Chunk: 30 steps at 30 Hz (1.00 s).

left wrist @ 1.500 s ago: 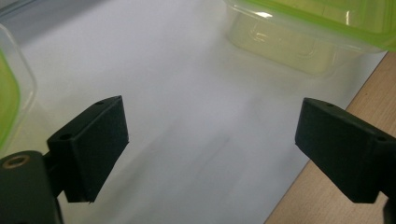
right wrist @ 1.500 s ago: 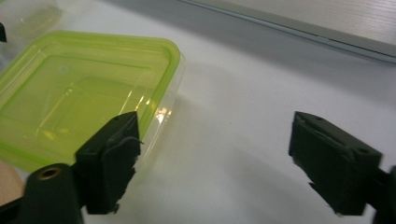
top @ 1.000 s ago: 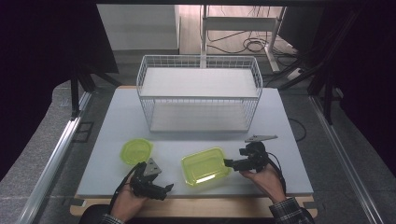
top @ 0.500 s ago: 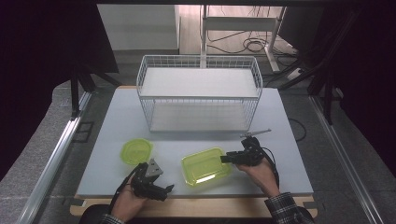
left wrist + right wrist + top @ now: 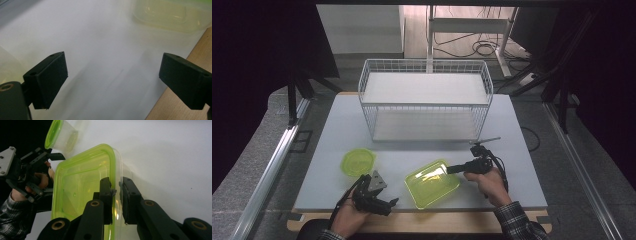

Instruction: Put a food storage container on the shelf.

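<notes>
A: Why do we have the right gripper (image 5: 116, 188) set across the rim of the rectangular green-rimmed container (image 5: 432, 182) rather than over its middle?

B: The rim is the one thin edge we can pinch. In the right gripper view one jaw stands inside the wall and the other outside, and they have just been closing, with the wall between them. They look pressed on it now, so we judge the grip taken, at the container's right-hand short side as the high view shows it.

A: And where does that container sit?

B: On the white table (image 5: 522, 150), near the front edge, between our two hands, well in front of the white wire rack (image 5: 424, 100).

A: What about the left gripper (image 5: 379, 200)?

B: It hangs just above the table near the front edge, jaws wide apart with nothing between them; the left gripper view shows bare tabletop in the gap. We take it as waiting, close enough to steady the container if it slides.

A: And the small round green-rimmed cup (image 5: 358, 161)?

B: It stands apart on the left, untouched, just beyond the left gripper.
</notes>
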Each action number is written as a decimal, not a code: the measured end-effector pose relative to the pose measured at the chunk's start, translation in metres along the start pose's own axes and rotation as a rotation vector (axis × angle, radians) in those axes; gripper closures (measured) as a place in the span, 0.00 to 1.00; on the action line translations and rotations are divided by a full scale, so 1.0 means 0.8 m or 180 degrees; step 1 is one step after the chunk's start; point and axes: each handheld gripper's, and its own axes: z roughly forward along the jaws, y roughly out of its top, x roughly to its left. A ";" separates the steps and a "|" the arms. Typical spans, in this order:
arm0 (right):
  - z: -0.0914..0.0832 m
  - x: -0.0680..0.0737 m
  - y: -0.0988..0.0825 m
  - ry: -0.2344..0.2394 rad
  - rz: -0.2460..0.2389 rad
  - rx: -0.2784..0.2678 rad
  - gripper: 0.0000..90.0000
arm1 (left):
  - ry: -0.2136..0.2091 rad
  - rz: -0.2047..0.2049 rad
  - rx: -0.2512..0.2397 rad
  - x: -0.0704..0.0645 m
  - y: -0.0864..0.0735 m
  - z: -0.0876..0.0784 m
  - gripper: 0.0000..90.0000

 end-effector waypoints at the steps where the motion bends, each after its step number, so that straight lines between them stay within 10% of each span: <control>1: 0.000 0.001 0.000 0.0010 -0.0005 -0.0008 0.89 | 0.0003 -0.0003 -0.0006 0.000 0.000 0.000 0.09; 30: -0.077 0.030 0.036 0.0127 -0.0055 -0.0803 0.89 | 0.0026 -0.0089 -0.0086 0.005 0.000 -0.006 0.09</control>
